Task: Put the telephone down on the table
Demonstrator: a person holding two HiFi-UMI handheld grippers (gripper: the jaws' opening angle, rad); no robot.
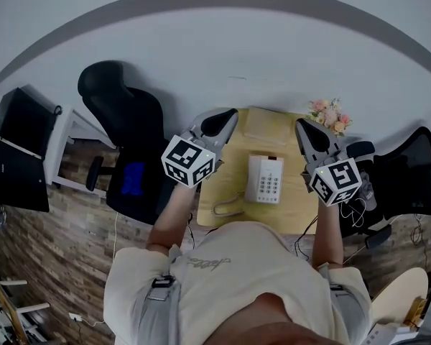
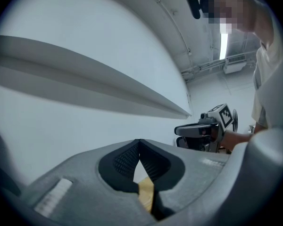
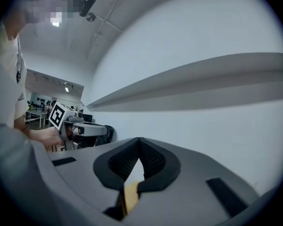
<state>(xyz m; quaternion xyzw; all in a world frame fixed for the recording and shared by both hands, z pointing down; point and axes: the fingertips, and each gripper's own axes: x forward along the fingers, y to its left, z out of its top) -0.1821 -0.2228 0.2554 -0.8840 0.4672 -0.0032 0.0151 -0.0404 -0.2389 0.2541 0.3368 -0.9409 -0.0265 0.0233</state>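
- The telephone [image 1: 264,179] is sitting flat on the desk [image 1: 233,165], keypad up. In the head view its long axis is running from 12 to 6 o'clock.
- Its cord [image 1: 226,207] is looping off toward 8 o'clock, on the left hand's side.
- The left gripper [image 1: 223,121] is hovering at about 10 o'clock from the telephone and the right gripper [image 1: 307,129] at about 2 o'clock. Both are pointing toward the wall, not down at the telephone.
- In the left gripper view the jaws [image 2: 139,149] are pressing tip to tip with nothing between them. Only a sliver of the desk is showing through the gap below.
- In the right gripper view the jaws [image 3: 139,147] are likewise meeting closed and empty.
- The telephone is lying between the two grippers, and neither hand is looking clearly nearer.
- Judging by this, the telephone is already resting where the task wants it, and both grippers are standing clear of it.
- Flowers [image 1: 329,113] are sitting at the desk's far corner, at 1 o'clock from the telephone and near the right gripper.
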